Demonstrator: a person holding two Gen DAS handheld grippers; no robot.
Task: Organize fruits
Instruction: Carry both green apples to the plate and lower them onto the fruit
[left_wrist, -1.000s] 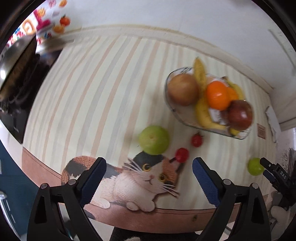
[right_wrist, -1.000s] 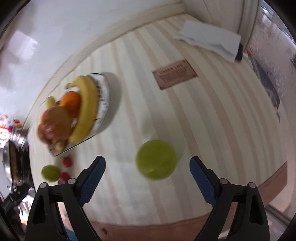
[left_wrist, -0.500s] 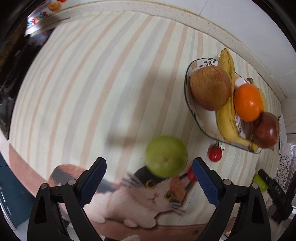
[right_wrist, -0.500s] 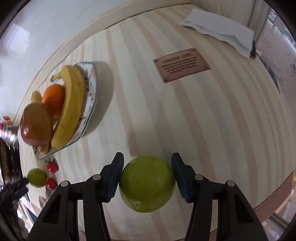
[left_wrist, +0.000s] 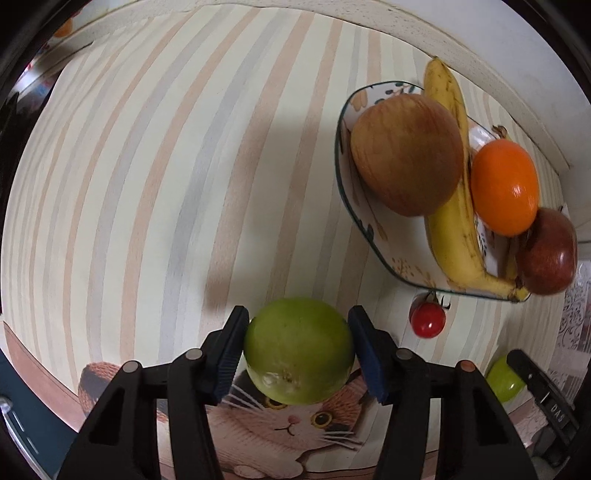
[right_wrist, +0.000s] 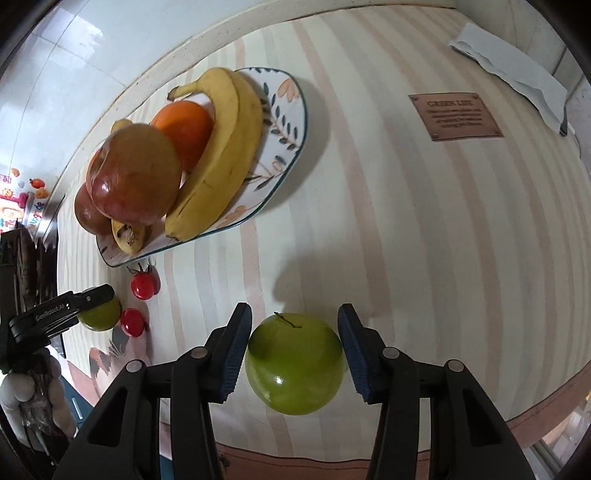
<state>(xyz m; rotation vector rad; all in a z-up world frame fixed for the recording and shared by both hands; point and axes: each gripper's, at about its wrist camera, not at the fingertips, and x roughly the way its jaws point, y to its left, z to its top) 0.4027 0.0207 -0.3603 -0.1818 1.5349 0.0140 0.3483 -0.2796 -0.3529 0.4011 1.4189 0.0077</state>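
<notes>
My left gripper (left_wrist: 298, 347) is shut on a green apple (left_wrist: 299, 350), held over the striped tablecloth. My right gripper (right_wrist: 294, 352) is shut on another green apple (right_wrist: 294, 363) with a short stem. A patterned plate (left_wrist: 345, 184) to the right in the left wrist view holds a brown apple (left_wrist: 406, 155), a banana (left_wrist: 454, 206), an orange (left_wrist: 504, 186) and a red apple (left_wrist: 546, 251). The plate also shows in the right wrist view (right_wrist: 284, 122). A cherry tomato (left_wrist: 427, 319) lies below the plate; two tomatoes (right_wrist: 144, 286) show in the right wrist view.
A cat picture (left_wrist: 291, 432) is printed on the cloth near the front edge. A brown label (right_wrist: 456, 116) and a white folded cloth (right_wrist: 513, 77) lie at the far right. A white wall borders the table behind the plate.
My left gripper moved forward over its green apple and closed on it. My right gripper, closing around its apple half a second ago, now holds it, and the view has shifted toward the plate.
</notes>
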